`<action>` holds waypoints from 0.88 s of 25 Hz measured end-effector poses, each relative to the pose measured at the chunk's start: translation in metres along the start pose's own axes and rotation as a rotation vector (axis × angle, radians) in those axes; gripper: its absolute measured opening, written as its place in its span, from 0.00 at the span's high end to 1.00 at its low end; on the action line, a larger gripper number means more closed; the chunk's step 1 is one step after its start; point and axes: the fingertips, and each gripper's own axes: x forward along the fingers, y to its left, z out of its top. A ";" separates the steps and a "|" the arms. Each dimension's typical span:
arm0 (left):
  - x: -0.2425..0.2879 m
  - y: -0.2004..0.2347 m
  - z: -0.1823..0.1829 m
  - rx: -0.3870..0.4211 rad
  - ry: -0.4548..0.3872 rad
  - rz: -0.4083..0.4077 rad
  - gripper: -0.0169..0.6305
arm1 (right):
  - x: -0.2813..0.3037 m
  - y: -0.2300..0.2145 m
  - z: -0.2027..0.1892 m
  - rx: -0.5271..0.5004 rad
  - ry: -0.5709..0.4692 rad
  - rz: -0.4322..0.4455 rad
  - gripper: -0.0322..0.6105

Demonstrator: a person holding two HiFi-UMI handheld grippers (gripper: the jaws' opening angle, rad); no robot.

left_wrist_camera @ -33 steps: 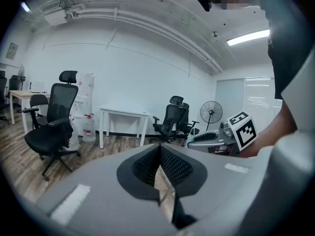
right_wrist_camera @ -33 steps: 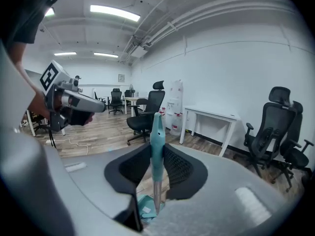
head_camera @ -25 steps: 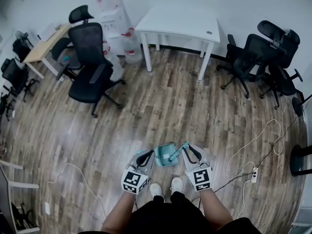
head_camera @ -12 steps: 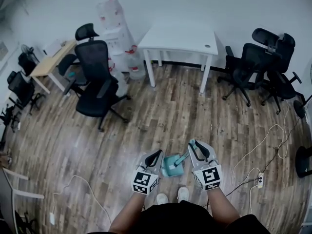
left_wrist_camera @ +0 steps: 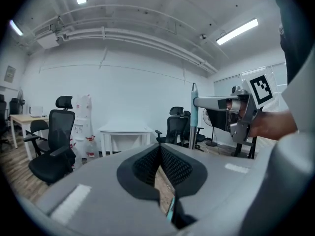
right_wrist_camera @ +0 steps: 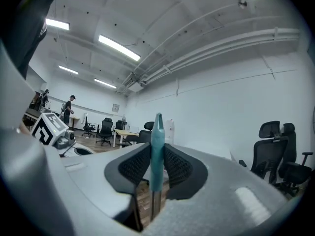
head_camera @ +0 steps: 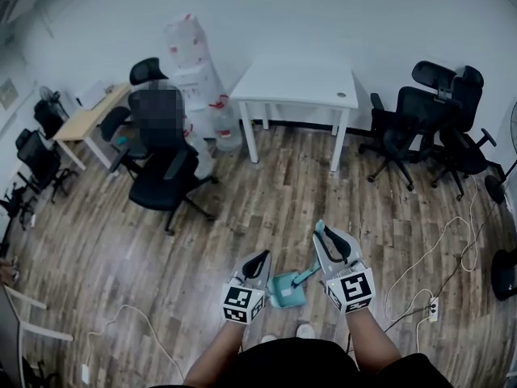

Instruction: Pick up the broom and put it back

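The broom's teal handle [head_camera: 306, 276] slants up from a teal head [head_camera: 286, 291] low by my feet. My right gripper [head_camera: 320, 231] is shut on that handle near its top. In the right gripper view the handle [right_wrist_camera: 157, 146] stands upright, pinched between the black pads of the right gripper [right_wrist_camera: 157, 154]. My left gripper [head_camera: 258, 259] is beside the teal head, to its left. In the left gripper view the left gripper [left_wrist_camera: 160, 151] has its pads meeting at the tips. A thin teal edge shows low in the gap. The handle [left_wrist_camera: 194, 117] appears there upright in the right gripper [left_wrist_camera: 198, 102].
A white table [head_camera: 299, 79] stands against the far wall, with wrapped water bottles [head_camera: 194, 63] to its left. Black office chairs sit at the left [head_camera: 166, 168] and right [head_camera: 420, 111]. Cables and a power strip [head_camera: 428, 305] lie on the wooden floor at right.
Both grippers have risen, the right one more, carrying the teal handle up. The handle now stands steeper, and the head view has lifted away from the floor.
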 end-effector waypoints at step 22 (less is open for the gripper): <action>0.009 0.016 0.014 0.007 -0.008 -0.003 0.94 | 0.011 -0.013 0.004 -0.007 0.010 -0.080 0.81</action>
